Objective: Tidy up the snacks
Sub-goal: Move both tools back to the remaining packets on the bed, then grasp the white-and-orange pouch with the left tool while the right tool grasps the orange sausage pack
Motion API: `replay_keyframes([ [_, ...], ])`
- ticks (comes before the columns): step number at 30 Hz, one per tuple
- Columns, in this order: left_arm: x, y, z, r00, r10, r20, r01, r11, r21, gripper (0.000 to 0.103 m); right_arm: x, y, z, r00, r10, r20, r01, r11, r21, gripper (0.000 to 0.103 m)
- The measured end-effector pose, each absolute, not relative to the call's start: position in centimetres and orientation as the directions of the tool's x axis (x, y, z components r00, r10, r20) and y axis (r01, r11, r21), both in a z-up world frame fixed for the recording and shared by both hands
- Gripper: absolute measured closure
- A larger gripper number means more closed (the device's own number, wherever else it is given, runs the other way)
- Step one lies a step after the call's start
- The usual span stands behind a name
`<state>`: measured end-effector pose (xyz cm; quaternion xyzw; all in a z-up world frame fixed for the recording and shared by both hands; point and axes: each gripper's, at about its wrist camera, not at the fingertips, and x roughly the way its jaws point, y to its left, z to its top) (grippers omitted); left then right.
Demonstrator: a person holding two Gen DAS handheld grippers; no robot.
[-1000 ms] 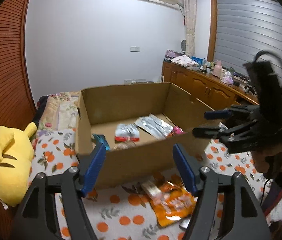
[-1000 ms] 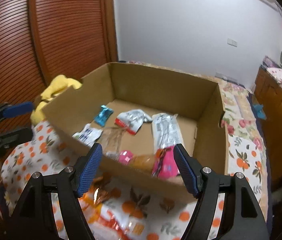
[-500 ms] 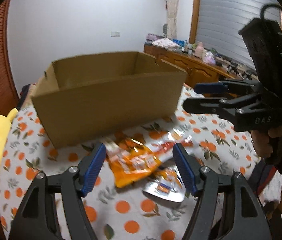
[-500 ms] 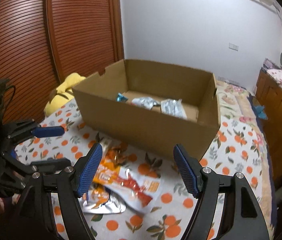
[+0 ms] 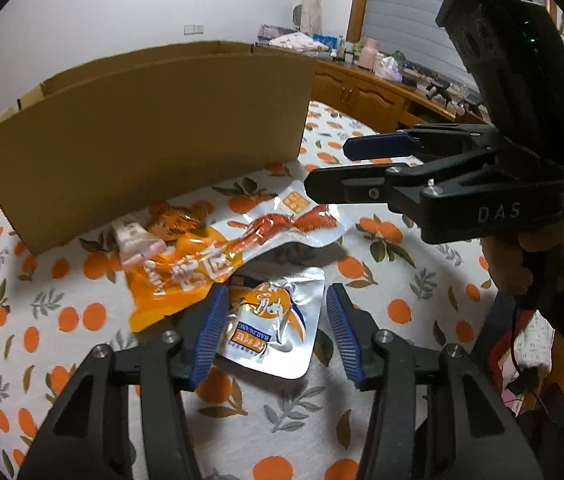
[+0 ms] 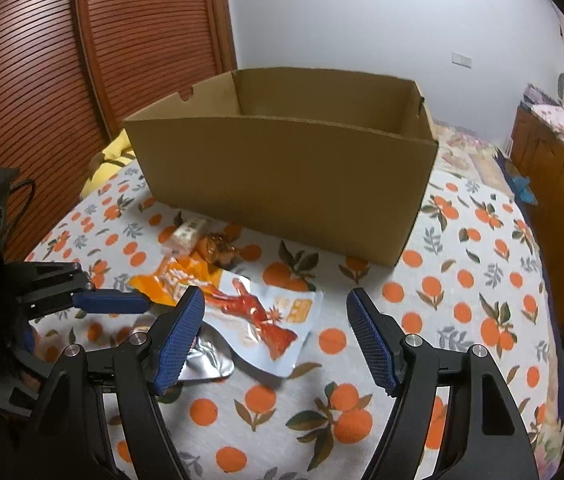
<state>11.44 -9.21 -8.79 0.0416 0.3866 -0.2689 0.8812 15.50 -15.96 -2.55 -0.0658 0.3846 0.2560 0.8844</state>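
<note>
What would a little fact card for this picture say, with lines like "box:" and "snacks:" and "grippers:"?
box: brown cardboard box, open top, standing on the orange-print cloth
snacks: loose pile in front of the box
top of pile: white pouch with red picture, overlapping an orange pouch
nearest snack: silver pouch, partly under the orange one
left gripper: open, silver pouch between its fingers, not squeezed
right gripper: open, over the white pouch, holding nothing

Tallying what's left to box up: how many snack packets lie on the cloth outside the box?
5, maybe more hidden: silver pouch between the left tool's fingers, orange bag, lobster-print pouch across it, amber wrapper and white bar by the box.
</note>
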Motion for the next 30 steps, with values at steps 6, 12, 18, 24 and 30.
replay_keyframes([
  [6,12.2,-9.4,-9.7,0.518,-0.432,-0.738,0.499,0.854,-0.149,0.043,15.3,-16.5,-3.6,0.568,0.402,-0.718,-0.488,0.867,0.099,0.028],
  [12,12.7,-9.8,-10.0,0.506,-0.408,-0.760,0.499,0.857,-0.127,0.038,15.3,-16.8,-4.3,0.565,0.401,-0.721,-0.477,0.872,0.111,0.028],
  [18,12.2,-10.1,-10.1,0.519,-0.374,-0.769,0.511,0.857,-0.072,0.038,15.5,-16.5,-4.3,0.566,0.399,-0.721,-0.481,0.870,0.104,0.028],
  [24,11.4,-9.9,-10.2,0.523,-0.353,-0.776,0.522,0.852,-0.036,0.043,15.9,-16.2,-4.3,0.563,0.406,-0.720,-0.485,0.868,0.110,0.028],
  [30,10.4,-8.6,-9.6,0.522,-0.359,-0.773,0.520,0.853,-0.045,0.051,16.3,-15.5,-4.4,0.553,0.416,-0.721,-0.493,0.862,0.119,0.028],
])
